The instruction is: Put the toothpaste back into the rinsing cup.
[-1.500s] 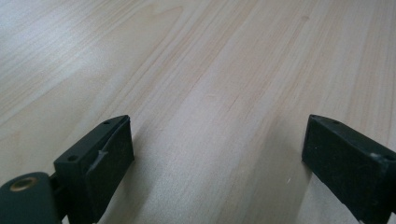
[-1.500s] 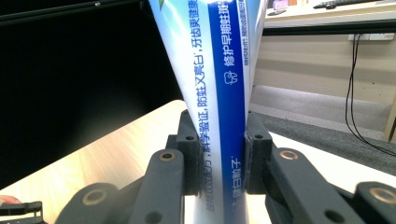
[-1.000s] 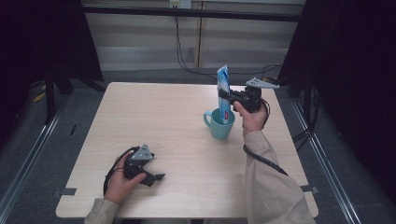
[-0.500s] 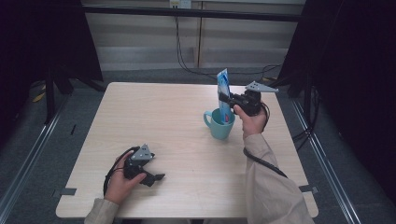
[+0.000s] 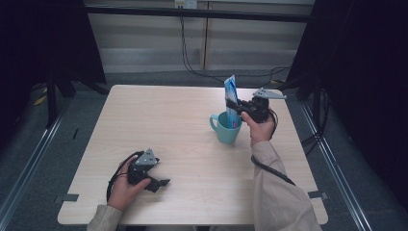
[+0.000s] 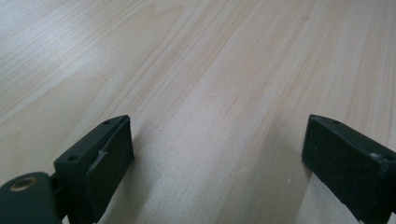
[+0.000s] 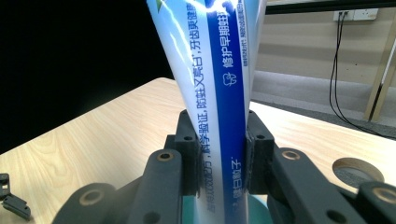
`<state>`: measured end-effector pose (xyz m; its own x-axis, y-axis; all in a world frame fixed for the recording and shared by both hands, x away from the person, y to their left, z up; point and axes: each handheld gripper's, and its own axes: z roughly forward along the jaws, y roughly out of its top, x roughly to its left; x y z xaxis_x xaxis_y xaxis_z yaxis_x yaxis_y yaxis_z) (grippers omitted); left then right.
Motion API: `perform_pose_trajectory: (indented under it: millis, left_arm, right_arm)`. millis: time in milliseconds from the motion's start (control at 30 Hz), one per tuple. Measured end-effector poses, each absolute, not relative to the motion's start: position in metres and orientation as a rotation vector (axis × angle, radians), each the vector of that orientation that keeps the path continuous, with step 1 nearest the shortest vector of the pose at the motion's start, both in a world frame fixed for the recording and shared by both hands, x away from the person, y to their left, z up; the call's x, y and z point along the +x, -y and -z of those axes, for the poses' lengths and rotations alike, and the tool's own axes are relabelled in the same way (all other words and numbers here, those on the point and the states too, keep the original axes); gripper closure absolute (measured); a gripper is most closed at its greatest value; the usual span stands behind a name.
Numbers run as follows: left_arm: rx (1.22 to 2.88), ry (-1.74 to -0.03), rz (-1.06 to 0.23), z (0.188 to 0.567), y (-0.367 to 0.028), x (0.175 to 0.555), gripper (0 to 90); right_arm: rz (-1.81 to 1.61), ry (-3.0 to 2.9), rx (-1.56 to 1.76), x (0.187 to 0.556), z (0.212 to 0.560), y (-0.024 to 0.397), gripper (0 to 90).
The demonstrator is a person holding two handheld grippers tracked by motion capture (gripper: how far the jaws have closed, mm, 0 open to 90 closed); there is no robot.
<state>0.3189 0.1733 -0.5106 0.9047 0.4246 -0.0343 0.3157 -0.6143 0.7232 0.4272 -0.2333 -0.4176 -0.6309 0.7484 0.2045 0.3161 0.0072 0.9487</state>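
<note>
A teal mug stands on the wooden table, right of centre. A blue and white toothpaste tube stands upright with its lower end inside the mug. My right gripper is shut on the tube just above the rim. In the right gripper view both pads press the tube and the mug's teal rim shows below. My left gripper rests on the table near the front left edge, held by a hand, jaws open. Bare wood lies between its fingers.
A black cable trails from the right gripper along the sleeve. Dark frame posts and floor rails flank the table, and cables hang at the wall behind. A round cutout shows in the tabletop.
The right gripper has lowered the tube slightly, so its lower end sits deeper in the mug. The left hand has not moved.
</note>
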Motion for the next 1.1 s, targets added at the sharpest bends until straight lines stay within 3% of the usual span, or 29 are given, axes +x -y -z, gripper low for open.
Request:
perform_pose_trajectory:
  millis: [1100]
  left_arm:
    - [2.284,-0.520,-0.180,0.510,-0.174,0.319,8.5]
  right_arm:
    - [-1.579,-1.969,1.132,0.422,0.443,0.229,69.6]
